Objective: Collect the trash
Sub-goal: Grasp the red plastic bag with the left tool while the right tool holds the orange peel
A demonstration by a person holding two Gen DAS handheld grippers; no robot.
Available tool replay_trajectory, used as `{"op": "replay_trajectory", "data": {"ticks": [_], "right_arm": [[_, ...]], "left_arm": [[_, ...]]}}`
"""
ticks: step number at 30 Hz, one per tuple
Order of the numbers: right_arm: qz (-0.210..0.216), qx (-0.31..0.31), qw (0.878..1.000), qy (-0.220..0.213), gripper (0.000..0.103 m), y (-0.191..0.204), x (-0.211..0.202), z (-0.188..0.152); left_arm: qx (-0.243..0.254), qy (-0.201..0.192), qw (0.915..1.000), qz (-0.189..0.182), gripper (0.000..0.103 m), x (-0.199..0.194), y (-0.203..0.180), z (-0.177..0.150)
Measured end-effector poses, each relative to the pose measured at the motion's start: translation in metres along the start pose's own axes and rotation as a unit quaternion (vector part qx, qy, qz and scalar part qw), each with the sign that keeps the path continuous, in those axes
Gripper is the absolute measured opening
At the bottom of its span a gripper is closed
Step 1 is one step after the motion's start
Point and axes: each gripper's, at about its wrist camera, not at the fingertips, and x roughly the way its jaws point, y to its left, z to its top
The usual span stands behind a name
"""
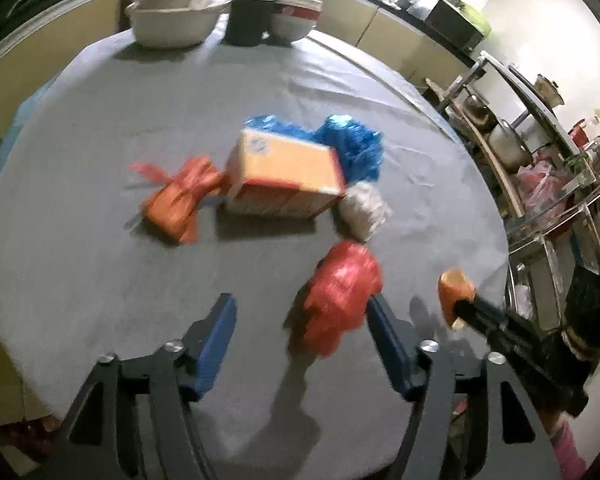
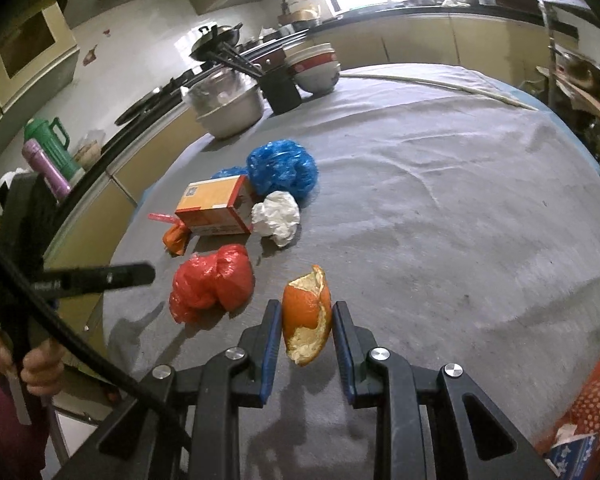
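Note:
My left gripper (image 1: 300,312) hangs open over the grey table (image 1: 100,280). A crumpled red plastic bag (image 1: 340,292) lies on the cloth against its right finger, and the left pad stands clear of it. My right gripper (image 2: 306,314) is shut on a piece of orange peel (image 2: 302,300), held just above the table; the peel (image 1: 454,292) also shows in the left wrist view. Beyond lie an orange carton (image 1: 288,176), a blue plastic bag (image 1: 352,148), a white paper ball (image 1: 364,210) and an orange wrapper (image 1: 176,204).
A metal basin (image 2: 230,108), a black chopstick holder (image 2: 282,90) and stacked bowls (image 2: 314,66) stand at the table's far edge. A rack with pots (image 1: 508,144) is close on the right. A red mesh bag (image 2: 596,400) hangs off the near right edge.

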Motion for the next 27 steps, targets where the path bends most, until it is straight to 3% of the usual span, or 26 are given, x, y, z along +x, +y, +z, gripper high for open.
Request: {"op": "replay_trajectory", "data": {"ticks": [6,8,10,17,27], "right_arm": [[0.0,0.008,1.0,-0.008,0.028,-0.005,-0.011,-0.004],[-0.004,0.007,1.0,-0.012,0.028,-0.007,-0.016,-0.006],[-0.007,0.007,1.0,-0.018,0.028,-0.009,-0.021,-0.007],[0.0,0.019,0.999,-0.037,0.028,-0.017,-0.037,-0.01],[0.003,0.025,0.998,-0.066,0.028,-0.019,-0.063,-0.015]], "left_arm": [[0.072,0.025,0.9965,0.036,0.074,0.043,-0.032,0.002],[0.075,0.03,0.9956,0.047,0.048,0.051,-0.034,-0.002],[0.05,0.033,0.9978,0.027,0.041,0.052,-0.029,-0.004],[0.057,-0.004,0.9977,0.036,0.04,0.02,-0.045,-0.013],[0.116,-0.05,0.9892,0.074,0.04,-0.017,-0.097,-0.023]]}}
